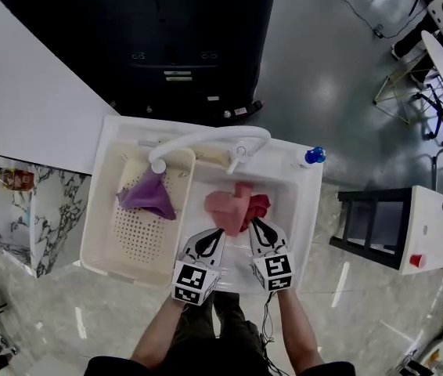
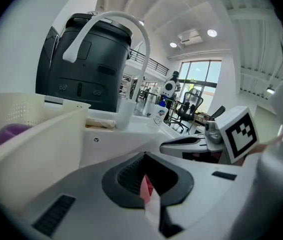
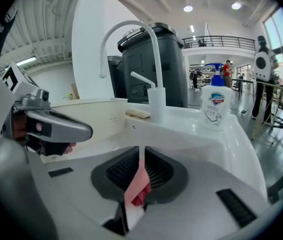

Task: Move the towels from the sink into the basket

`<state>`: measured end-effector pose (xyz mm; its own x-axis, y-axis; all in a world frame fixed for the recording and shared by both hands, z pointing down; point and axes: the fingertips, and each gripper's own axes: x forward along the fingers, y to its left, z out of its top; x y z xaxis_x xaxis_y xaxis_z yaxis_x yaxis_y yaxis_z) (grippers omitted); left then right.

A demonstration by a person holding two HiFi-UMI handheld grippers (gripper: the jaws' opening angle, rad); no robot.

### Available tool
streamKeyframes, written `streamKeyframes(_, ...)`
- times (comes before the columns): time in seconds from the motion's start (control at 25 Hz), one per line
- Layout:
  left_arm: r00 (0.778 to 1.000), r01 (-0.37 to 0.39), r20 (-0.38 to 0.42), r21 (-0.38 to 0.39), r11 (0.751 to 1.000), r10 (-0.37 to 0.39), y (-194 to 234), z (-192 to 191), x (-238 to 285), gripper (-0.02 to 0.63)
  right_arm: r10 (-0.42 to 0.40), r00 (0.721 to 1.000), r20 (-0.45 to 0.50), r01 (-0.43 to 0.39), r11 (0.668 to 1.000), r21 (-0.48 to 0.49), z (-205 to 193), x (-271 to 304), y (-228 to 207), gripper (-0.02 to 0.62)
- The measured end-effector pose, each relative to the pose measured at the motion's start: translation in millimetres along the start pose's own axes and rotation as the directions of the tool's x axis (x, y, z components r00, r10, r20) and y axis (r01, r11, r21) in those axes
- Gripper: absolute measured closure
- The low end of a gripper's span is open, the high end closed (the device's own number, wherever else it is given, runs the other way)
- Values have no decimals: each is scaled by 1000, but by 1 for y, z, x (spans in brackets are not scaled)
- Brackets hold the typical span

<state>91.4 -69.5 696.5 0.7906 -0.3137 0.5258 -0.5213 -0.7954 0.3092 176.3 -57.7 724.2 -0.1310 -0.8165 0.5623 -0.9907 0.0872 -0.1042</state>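
- Centre of the head view: the lower folds of the pink and red towels (image 1: 237, 206) lay hidden behind the left gripper (image 1: 218, 235) and the right gripper (image 1: 254, 225).
- Lower centre of each gripper view: only a sliver of that cloth showed between the clamped jaws.
- Left of the left gripper view: the basket (image 2: 41, 129) wall hid most of the purple towel (image 2: 7, 133).
- Bottom edge of the head view: the person (image 1: 229, 351) was cut off.
- Upper right of the right gripper view: the print on the soap bottle (image 3: 215, 106) was too small to read.

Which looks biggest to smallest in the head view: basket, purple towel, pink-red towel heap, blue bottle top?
1. basket
2. purple towel and pink-red towel heap: about alike, not ranked
3. blue bottle top
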Motion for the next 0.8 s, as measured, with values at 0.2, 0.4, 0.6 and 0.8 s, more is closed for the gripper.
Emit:
streamKeyframes(0.2, 1000, 2, -6, -2, 1000, -2, 1, -2, 3, 603, 43, 997, -70, -45, 999, -20, -8, 32, -1, 505)
streamKeyframes(0.4, 1000, 11, -5, -11, 1000, -11, 0, -5, 6, 603, 78, 987, -142, -84, 996, -31, -18, 64, -4, 425)
streamKeyframes(0.6, 999, 38, -24, -26, 999, -39, -8, -9, 9, 603, 95, 971, -219, -108, 993, -46, -36, 89, -9, 403)
streamKeyframes(0.8, 998, 46, -33, -44, 998, -48, -6, -11, 11, 603, 111, 951, -289, -127, 991, -39, -56, 106, -7, 397)
